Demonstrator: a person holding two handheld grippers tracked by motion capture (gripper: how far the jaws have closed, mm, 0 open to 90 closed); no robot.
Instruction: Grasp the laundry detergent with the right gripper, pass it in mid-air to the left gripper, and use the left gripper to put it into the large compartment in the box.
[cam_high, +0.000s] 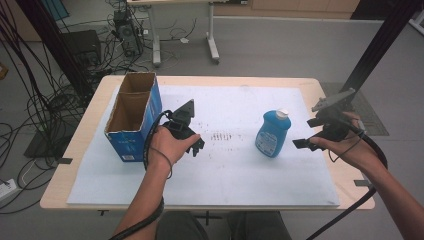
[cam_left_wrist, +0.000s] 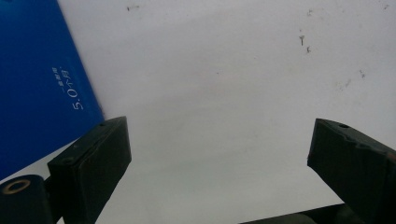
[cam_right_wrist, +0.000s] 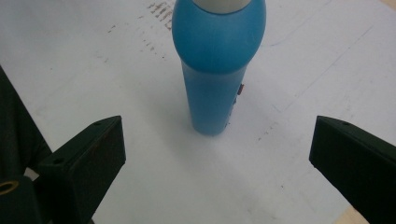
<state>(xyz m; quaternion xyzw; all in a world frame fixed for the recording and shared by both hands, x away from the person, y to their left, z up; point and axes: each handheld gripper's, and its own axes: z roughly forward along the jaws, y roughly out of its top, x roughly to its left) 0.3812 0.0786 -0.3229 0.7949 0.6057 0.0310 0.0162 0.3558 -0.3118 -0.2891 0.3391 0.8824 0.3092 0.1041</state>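
A blue bottle (cam_high: 271, 133) with a white cap stands upright on the white mat (cam_high: 230, 170), right of centre. Just to its right my right gripper (cam_high: 306, 143) hangs open, jaws pointing toward the bottle and apart from it. In the right gripper view the blue bottle (cam_right_wrist: 215, 88) stands ahead of the spread jaws, and my right gripper (cam_right_wrist: 217, 158) holds nothing. My left gripper (cam_high: 197, 148) is open over the mat beside a blue cardboard box (cam_high: 134, 115). In the left gripper view my left gripper (cam_left_wrist: 219, 163) is empty above bare mat, the blue cardboard box (cam_left_wrist: 37, 88) at left.
The box is open-topped with two brown compartments that look empty. A wooden table (cam_high: 80, 145) carries the mat; dark smudges (cam_high: 222, 136) mark its middle. Cables and a desk frame (cam_high: 185, 35) sit on the floor beyond the far edge.
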